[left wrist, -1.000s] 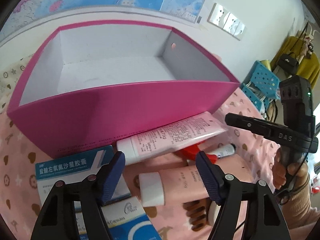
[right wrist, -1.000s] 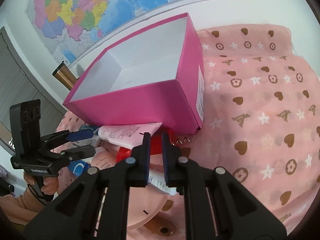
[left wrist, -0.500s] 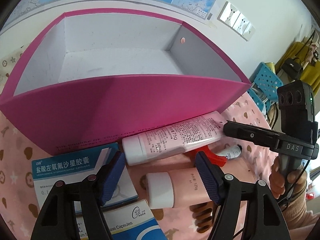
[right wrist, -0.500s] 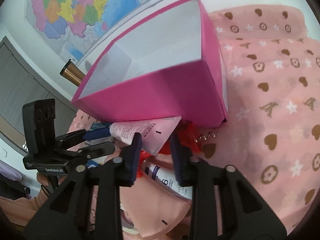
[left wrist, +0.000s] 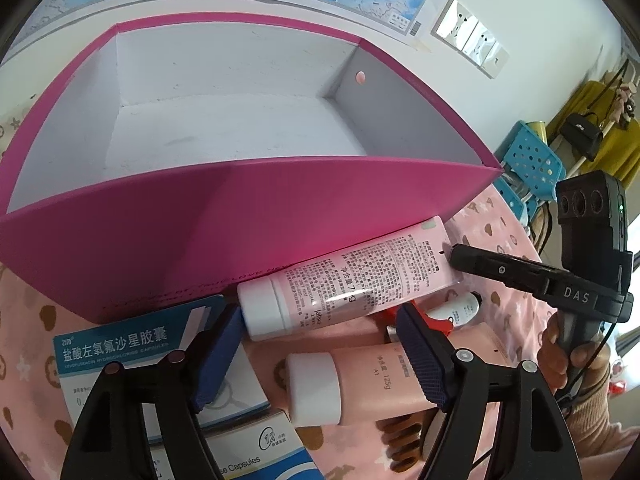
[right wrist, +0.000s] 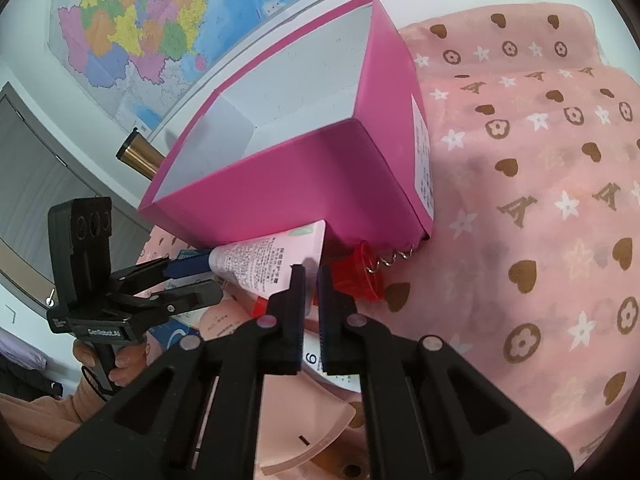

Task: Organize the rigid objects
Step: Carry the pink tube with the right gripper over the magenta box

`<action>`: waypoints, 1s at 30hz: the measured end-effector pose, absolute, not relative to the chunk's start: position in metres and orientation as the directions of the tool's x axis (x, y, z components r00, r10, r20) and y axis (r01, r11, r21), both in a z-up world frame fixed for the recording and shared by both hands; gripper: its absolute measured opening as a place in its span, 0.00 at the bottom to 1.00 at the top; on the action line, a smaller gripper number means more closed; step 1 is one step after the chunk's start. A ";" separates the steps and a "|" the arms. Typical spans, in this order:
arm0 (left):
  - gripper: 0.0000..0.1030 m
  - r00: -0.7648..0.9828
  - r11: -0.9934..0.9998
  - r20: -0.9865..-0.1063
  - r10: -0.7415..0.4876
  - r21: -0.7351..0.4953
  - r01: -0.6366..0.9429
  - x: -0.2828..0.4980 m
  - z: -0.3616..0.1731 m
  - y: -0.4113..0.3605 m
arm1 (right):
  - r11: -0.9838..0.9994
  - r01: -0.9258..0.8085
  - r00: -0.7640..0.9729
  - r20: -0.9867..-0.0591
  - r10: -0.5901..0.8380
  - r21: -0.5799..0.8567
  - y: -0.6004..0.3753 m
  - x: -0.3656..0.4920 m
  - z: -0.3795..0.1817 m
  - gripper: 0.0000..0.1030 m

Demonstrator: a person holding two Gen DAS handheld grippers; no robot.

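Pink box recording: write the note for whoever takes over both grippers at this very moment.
Left gripper: open, holding nothing, hovering over the two pink tubes.
Right gripper: nearly closed, narrow gap, holding nothing, near the flat end of the upper tube.
Things: pink box on the pink cloth, nothing inside. In front of it lie the upper tube, the lower tube, two blue medicine cartons, a small white bottle and a red plastic piece.
Done: nothing boxed.
Left: everything; the upper tube looks like the likely first pick.
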State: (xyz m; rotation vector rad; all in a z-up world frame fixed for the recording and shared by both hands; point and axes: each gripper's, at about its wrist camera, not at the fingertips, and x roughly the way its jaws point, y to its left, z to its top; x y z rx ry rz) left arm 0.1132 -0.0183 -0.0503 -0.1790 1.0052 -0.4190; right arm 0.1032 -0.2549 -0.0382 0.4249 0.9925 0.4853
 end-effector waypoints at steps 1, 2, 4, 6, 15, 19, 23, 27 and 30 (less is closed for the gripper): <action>0.77 0.465 0.906 -0.779 -0.422 -0.337 0.257 0.113 -0.050 -0.018 | 0.819 -0.194 0.461 -0.687 0.562 0.541 -0.255 0.103 -0.038 0.08; 0.77 0.466 0.906 -0.778 -0.422 -0.338 0.255 0.113 -0.050 -0.018 | 0.821 -0.195 0.461 -0.689 0.560 0.537 -0.254 0.103 -0.037 0.10; 0.77 0.472 0.905 -0.773 -0.425 -0.342 0.254 0.110 -0.048 -0.017 | 0.829 -0.198 0.466 -0.694 0.549 0.523 -0.253 0.101 -0.036 0.10; 0.77 0.479 0.903 -0.766 -0.429 -0.346 0.255 0.106 -0.047 -0.016 | 0.833 -0.200 0.472 -0.694 0.544 0.516 -0.252 0.100 -0.035 0.10; 0.77 0.535 0.901 -0.725 -0.434 -0.340 0.271 0.080 -0.021 -0.016 | 0.848 -0.241 0.518 -0.676 0.524 0.473 -0.244 0.085 -0.007 0.10; 0.77 0.578 0.897 -0.685 -0.443 -0.331 0.294 0.068 0.003 -0.016 | 0.852 -0.273 0.545 -0.658 0.520 0.447 -0.241 0.077 0.015 0.10; 0.77 0.631 0.900 -0.642 -0.435 -0.305 0.311 0.061 0.030 -0.017 | 0.856 -0.303 0.583 -0.629 0.514 0.419 -0.240 0.075 0.037 0.10; 0.77 0.671 0.902 -0.604 -0.431 -0.274 0.333 0.064 0.051 -0.020 | 0.862 -0.316 0.611 -0.610 0.504 0.395 -0.242 0.082 0.053 0.11; 0.77 0.683 0.910 -0.603 -0.413 -0.250 0.330 0.075 0.056 -0.023 | 0.862 -0.321 0.620 -0.601 0.504 0.393 -0.243 0.090 0.059 0.11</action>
